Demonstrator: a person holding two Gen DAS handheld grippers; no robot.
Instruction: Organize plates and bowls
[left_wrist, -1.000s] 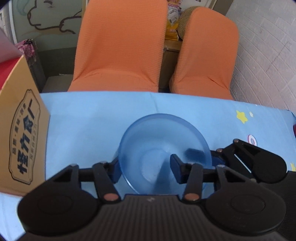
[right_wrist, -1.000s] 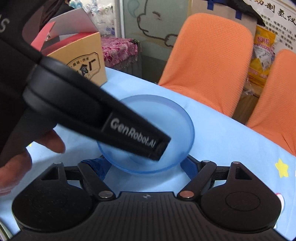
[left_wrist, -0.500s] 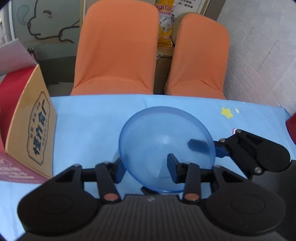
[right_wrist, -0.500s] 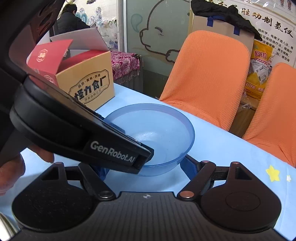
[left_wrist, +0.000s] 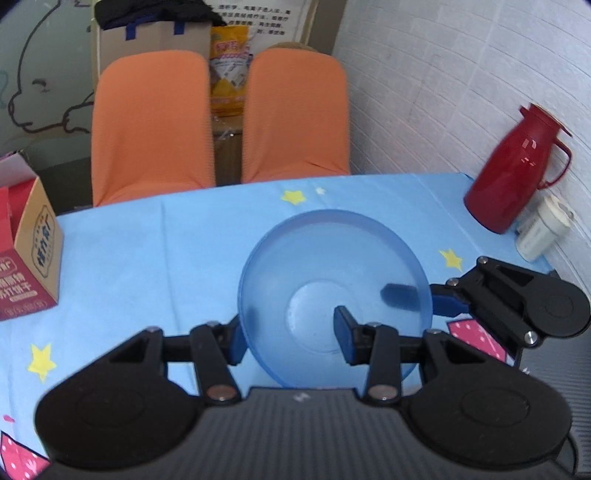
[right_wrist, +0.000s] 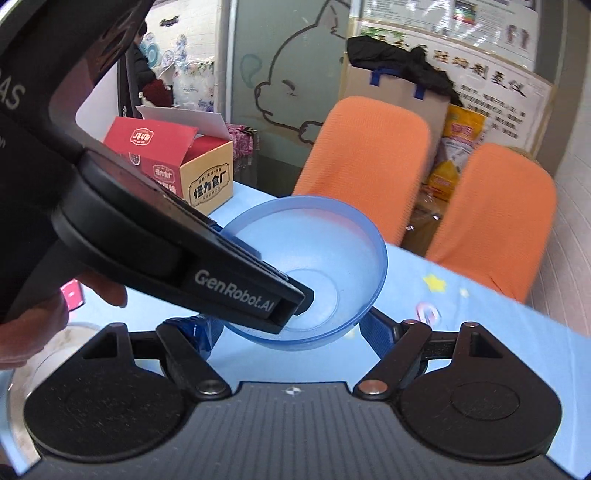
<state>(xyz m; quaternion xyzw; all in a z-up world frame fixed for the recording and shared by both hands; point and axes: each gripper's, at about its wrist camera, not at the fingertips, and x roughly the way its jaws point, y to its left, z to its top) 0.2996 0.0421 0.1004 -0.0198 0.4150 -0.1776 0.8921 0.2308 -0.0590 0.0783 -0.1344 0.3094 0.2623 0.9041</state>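
- we hold the translucent blue plastic bowl (left_wrist: 334, 291) up off the light blue star-printed tablecloth (left_wrist: 147, 258); it is shared between both grippers and tilted towards us.
- our left gripper (left_wrist: 288, 334) pinches the bowl's near wall, one blue pad inside and one outside. its jaws closed further within the last second, with the wall between them.
- our right gripper (right_wrist: 286, 328) straddles the bowl from the other side, its blue fingers (right_wrist: 376, 332) against the lower wall on either flank. its jaws have just been opening, and we cannot tell whether the pads still press.
- risk one: if the right jaws have let go, the whole weight hangs on a single rim pinch. smooth plastic could then swivel or slip out.
- risk two: two hands moving at different rates could twist or flex the thin wall and pop it free of a pad.
- risk three: the red thermos jug (left_wrist: 517, 173) and the small white container (left_wrist: 543, 232) stand near the table's right edge, and the open red and tan cardboard box (right_wrist: 173, 166) stands to the left. a wide swing could knock one.
- risk four: setting the tilted bowl down rim-first might make it skid on the cloth.
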